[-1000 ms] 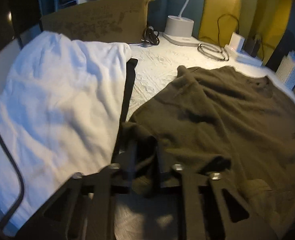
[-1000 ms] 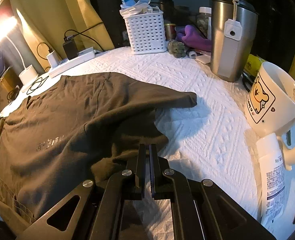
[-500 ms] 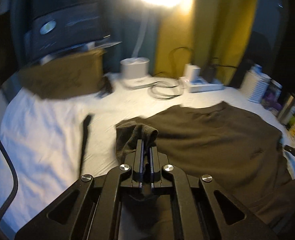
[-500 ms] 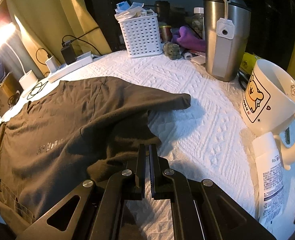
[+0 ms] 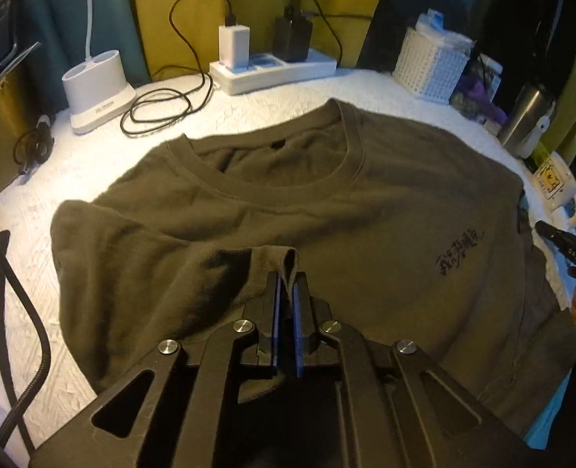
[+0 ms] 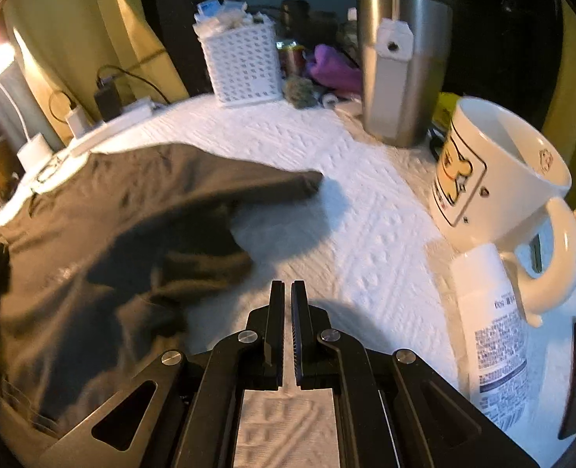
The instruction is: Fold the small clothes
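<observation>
— What's the left gripper (image 5: 287, 279) doing?

— Its two fingers are pinched together on a fold of the olive T-shirt (image 5: 366, 210). It looks like the edge of a sleeve, and the cloth sticks up just past the fingertips.

— And where's the rest of the shirt?

— Spread flat on the white quilted cover (image 5: 104, 148), straight ahead of those fingers. The collar lies beyond the tips, and the small dark print (image 5: 459, 251) sits off to their right. The folded-over sleeve lies to their left.

— The right gripper (image 6: 287, 286)?

— Closed, with only a thin slit between the fingers. I see no cloth in it, just bare white cover under the tips. The shirt lies to the left of those fingers, near them but apart, and its other sleeve (image 6: 272, 185) stretches out ahead and a bit left.

— Anything close on the other side?

— To the right of the fingers stands a white mug (image 6: 498, 191) with a cartoon on it, and a white tube (image 6: 491, 335) lies just in front of it. Farther ahead there's a steel tumbler (image 6: 403, 66) and a white basket (image 6: 243, 64).

— Can each gripper see the other?

— From the left one, the right gripper's black tip shows at the far right edge.
</observation>
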The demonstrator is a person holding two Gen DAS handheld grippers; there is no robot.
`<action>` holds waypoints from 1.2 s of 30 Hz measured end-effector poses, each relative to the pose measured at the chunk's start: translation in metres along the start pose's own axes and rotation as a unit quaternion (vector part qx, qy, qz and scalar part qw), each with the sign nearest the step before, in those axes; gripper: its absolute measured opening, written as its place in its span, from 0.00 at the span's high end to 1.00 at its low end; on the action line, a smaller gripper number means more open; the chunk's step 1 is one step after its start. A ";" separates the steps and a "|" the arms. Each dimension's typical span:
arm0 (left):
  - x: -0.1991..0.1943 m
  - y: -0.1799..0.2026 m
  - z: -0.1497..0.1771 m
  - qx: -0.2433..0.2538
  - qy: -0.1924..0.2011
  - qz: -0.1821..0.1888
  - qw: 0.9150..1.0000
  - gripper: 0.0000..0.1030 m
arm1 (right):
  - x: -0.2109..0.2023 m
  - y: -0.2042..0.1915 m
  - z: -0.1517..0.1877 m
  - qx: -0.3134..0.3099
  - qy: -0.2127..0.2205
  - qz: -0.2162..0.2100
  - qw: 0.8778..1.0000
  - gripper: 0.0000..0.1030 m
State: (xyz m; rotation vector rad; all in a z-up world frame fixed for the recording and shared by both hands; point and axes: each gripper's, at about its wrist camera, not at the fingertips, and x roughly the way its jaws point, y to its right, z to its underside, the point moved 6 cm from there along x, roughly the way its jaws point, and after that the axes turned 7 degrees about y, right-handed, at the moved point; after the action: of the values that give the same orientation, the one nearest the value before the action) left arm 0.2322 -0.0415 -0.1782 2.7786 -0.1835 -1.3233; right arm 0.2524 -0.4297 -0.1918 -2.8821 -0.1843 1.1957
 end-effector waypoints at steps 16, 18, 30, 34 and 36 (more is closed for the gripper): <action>-0.010 0.168 -0.044 0.120 0.037 0.081 0.989 0.51 | -0.013 0.025 0.004 -0.002 -0.010 0.013 1.000 0.96; 0.001 0.200 -0.046 0.137 0.029 0.101 0.985 0.51 | -0.015 0.030 0.007 0.001 -0.011 0.008 1.000 0.96; 0.076 0.320 -0.034 0.190 -0.034 0.144 0.971 0.49 | -0.041 0.051 0.008 0.021 0.009 -0.014 1.000 0.96; 0.083 0.332 -0.030 0.211 -0.035 0.127 0.969 0.37 | -0.039 0.059 0.007 0.027 0.008 -0.018 0.999 0.96; 0.090 0.334 -0.029 0.225 -0.035 0.109 0.968 0.37 | -0.039 0.061 0.007 0.029 0.009 -0.020 0.999 0.96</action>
State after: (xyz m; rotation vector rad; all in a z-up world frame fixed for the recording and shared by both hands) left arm 0.2841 -0.3844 -0.1945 2.9384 -0.8699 -1.4764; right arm 0.2271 -0.4949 -0.1729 -2.8247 -0.2017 1.1503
